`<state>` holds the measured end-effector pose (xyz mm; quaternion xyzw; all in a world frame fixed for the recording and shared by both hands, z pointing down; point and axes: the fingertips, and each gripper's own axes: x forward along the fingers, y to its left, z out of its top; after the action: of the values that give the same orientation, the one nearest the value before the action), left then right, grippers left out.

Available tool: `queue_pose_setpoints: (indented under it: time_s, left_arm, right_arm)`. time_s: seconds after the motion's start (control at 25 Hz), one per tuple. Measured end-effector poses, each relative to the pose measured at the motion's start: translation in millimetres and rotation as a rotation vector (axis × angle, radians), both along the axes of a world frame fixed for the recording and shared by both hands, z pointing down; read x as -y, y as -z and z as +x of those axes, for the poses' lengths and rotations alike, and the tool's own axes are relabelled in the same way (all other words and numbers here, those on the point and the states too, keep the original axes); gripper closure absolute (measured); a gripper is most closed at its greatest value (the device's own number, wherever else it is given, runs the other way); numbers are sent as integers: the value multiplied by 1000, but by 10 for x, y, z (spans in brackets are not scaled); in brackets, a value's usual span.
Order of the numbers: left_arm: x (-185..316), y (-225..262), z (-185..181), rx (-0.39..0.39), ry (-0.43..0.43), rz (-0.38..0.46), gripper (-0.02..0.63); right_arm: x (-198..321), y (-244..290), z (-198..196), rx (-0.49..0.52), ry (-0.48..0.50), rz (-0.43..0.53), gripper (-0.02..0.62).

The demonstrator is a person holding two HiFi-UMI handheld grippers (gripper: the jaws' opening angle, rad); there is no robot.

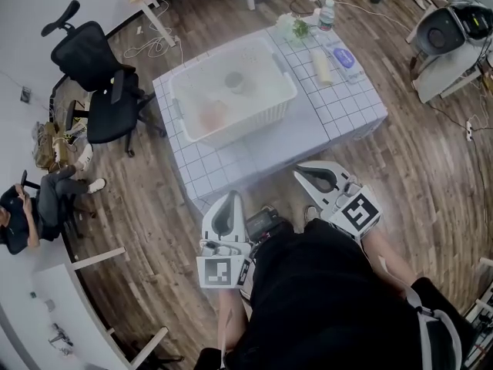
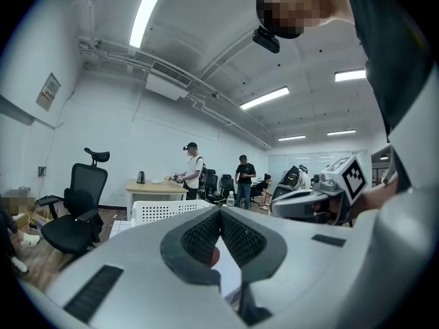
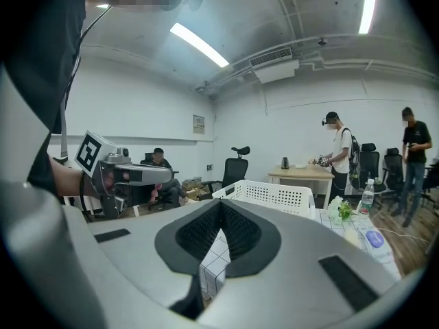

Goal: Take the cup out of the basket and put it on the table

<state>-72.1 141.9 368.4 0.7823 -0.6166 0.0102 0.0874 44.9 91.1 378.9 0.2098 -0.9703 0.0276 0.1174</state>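
A white perforated basket (image 1: 231, 91) stands on the white grid-patterned table (image 1: 339, 110). Inside it lie a small greyish cup-like thing (image 1: 235, 81) and an orange thing (image 1: 212, 116), both hazy. Both grippers are held close to the person's body, short of the table's near edge. My left gripper (image 1: 229, 197) is shut and empty, as is my right gripper (image 1: 303, 169). In the left gripper view the pads meet at the tips (image 2: 220, 211), with the basket (image 2: 164, 210) beyond. The right gripper view shows its jaws closed (image 3: 221, 204) before the basket (image 3: 274, 196).
On the table right of the basket are a water bottle (image 1: 326, 14), a green bunch (image 1: 296, 28), a cream tube (image 1: 322, 66) and a blue packet (image 1: 344, 57). A black office chair (image 1: 100, 83) and a seated person (image 1: 38, 203) are at left, a grey machine (image 1: 451, 29) at right.
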Motion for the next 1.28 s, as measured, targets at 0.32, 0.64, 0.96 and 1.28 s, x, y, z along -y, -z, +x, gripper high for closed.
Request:
queue_pose_setpoints:
  time_s: [0.32,0.64,0.96,1.28]
  left_arm:
    - [47,-68,-267,-17,-30,1,597]
    - [186,-188,-283,-43,-74,-34,597]
    - [385,-151,-170,-17,-54,-38,597]
    - [733,-93,-1,-16,-28,-43,597]
  right_arm:
    - [113,-57,-151,-45,-64,-17,580]
    - [202,-70,-130,-70,-108,-3,580]
    - [431,-127,-107,-65,-69,-29,580]
    - [812,12,-140,-6,5,23,580]
